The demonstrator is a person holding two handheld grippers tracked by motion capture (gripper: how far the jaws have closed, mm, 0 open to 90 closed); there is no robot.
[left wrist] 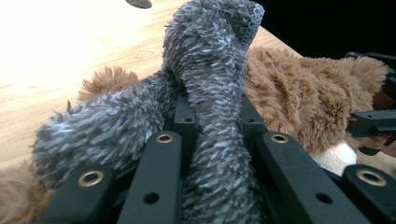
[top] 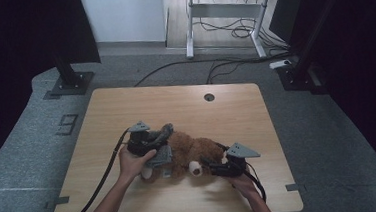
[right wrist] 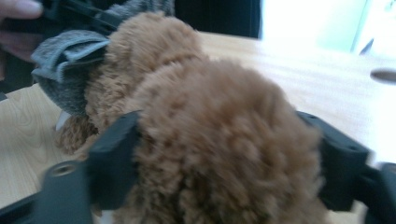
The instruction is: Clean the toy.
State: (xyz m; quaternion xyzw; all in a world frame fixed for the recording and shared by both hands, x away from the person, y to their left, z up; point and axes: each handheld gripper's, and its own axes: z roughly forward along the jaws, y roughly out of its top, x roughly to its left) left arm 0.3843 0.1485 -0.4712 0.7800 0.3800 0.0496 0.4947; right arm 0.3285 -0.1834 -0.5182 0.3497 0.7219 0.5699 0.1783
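My left hand-held gripper (top: 151,143) sits over the left end of the brown plush bear (top: 194,153), jaws pressed together on a strip of grey fuzzy cloth (left wrist: 212,93); in the left gripper view the strip runs up from between the jaws and curls over at the top, another fold of it bunched to the left; cloth lies touching the bear's body, looks like a scarf or garment half on it, can't tell which; the bear lies on its side near the front-middle of the tabletop (top: 126,105), long axis running left to right, cream muzzle (top: 196,168) facing my edge; my right hand-held gripper (top: 215,165) is at the bear's right end, jaws spread wide either side of the round brown head; in the right gripper view fur (right wrist: 219,149) bulges between the jaws, blurred, looks like light contact, not a firm pinch; my judgement: the next move turns on the cloth lying left of the head along the bear's axis, left hand nearer to it, right there to steady the toy; nothing else on the tabletop except the round cable hole (top: 209,97) far side, well apart; only obstruction is the bear's own limbs snagging the cloth.
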